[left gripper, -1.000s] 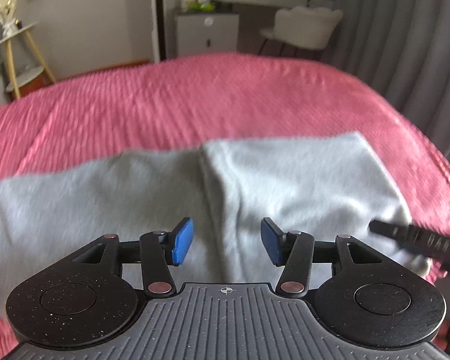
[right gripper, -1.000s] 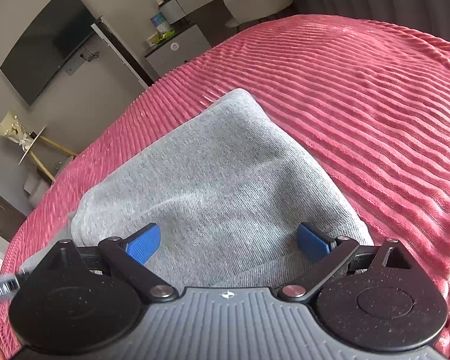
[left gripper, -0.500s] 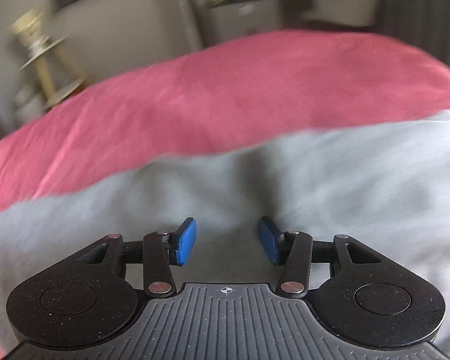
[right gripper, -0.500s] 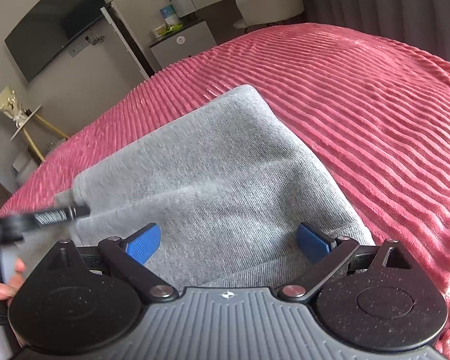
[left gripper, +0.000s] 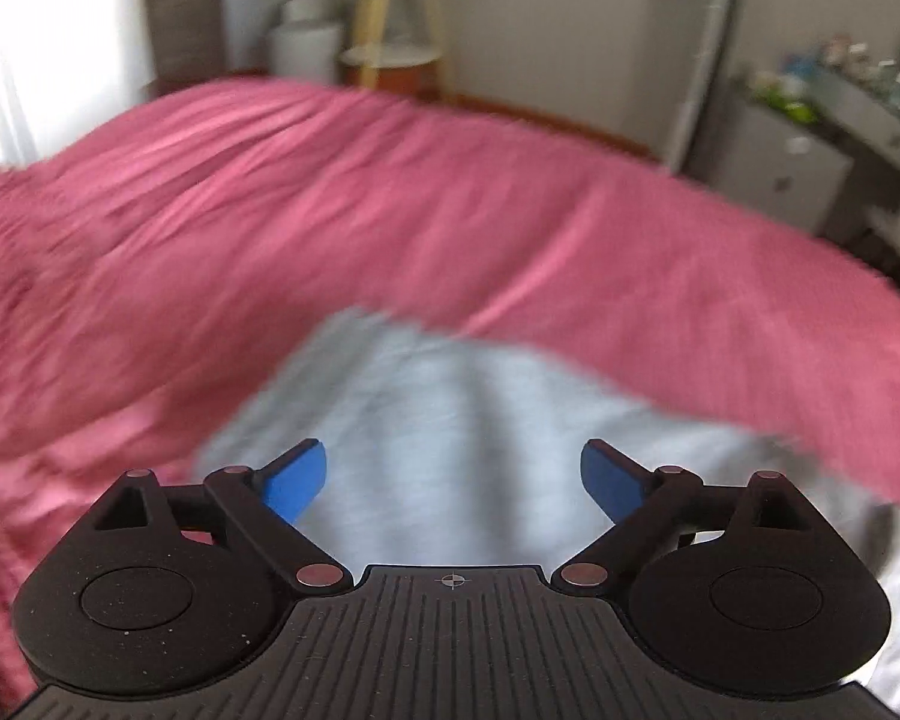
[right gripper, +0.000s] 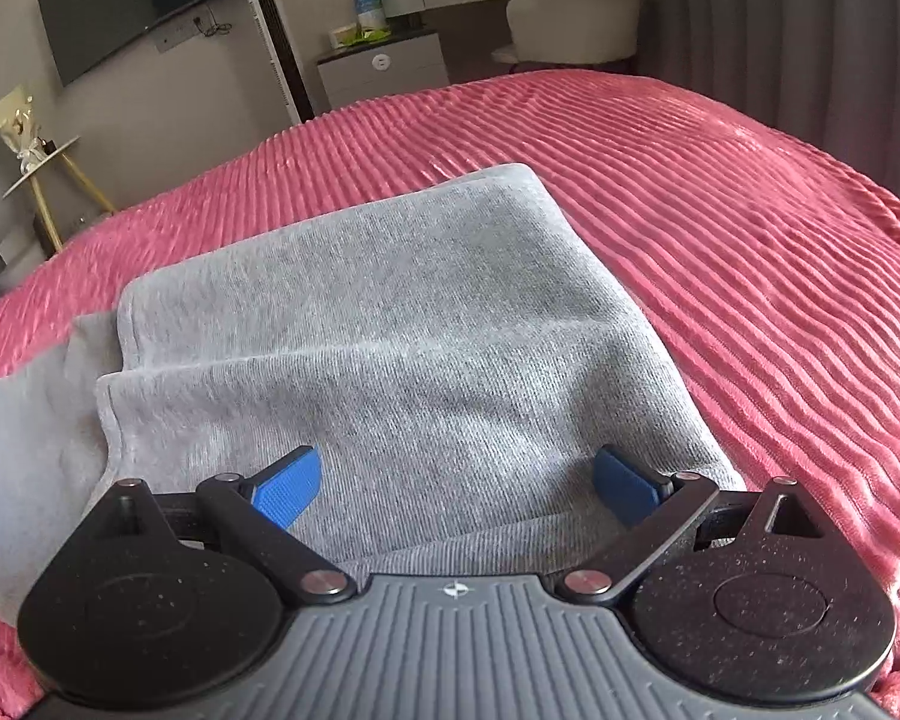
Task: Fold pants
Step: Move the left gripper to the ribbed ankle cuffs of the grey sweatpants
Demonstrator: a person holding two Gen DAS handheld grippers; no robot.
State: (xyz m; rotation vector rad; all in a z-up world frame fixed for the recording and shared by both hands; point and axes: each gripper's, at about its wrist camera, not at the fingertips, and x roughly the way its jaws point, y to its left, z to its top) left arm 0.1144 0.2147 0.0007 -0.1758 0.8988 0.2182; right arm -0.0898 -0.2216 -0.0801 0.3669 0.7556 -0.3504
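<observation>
Grey pants (right gripper: 390, 324) lying partly folded on a pink ribbed bedspread (right gripper: 720, 228).
The left gripper (left gripper: 453, 474) is hovering over one blurred end, its jaws just opened wide, nothing between them; the right gripper (right gripper: 456, 480) is gaping empty above the folded stack.

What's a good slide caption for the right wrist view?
Open right gripper poised over partly folded grey pants on a ribbed pink bedspread.
</observation>
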